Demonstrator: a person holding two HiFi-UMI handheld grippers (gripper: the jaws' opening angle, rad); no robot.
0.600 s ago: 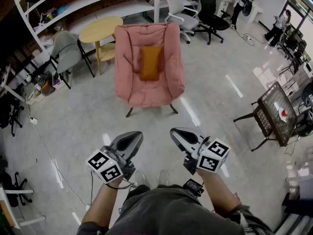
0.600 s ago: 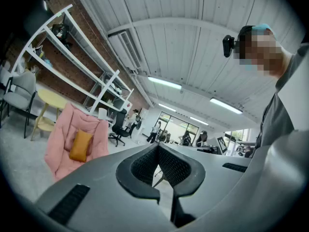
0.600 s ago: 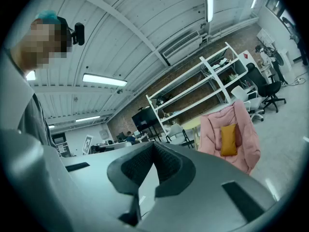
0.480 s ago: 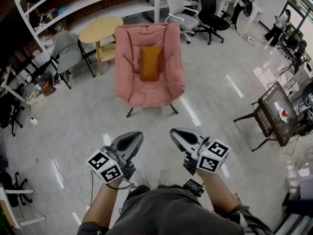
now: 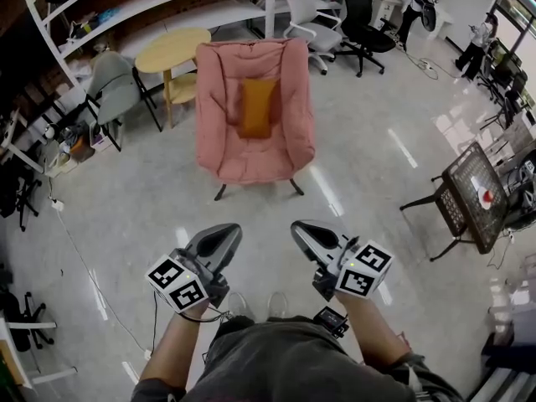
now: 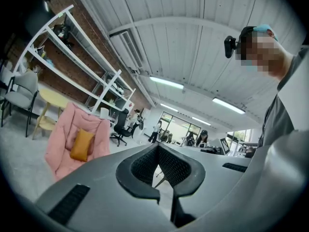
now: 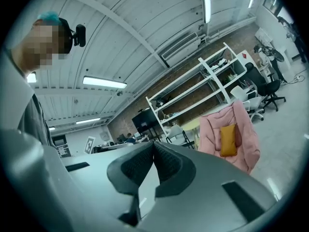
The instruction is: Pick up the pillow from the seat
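An orange pillow leans upright against the back of a pink padded chair in the middle of the room. It also shows in the left gripper view as the pillow on the chair, and in the right gripper view as the pillow on the chair. My left gripper and right gripper are held close to my body, well short of the chair. Both are shut with nothing between the jaws, which meet at the tips.
A round yellow table and a grey chair stand left of the pink chair. White shelving lines the back wall. Office chairs stand behind. A black wire rack is at the right. People stand far right at the back.
Both grippers have shifted very slightly; the view has barely moved. The pillow and chair stay as they were.
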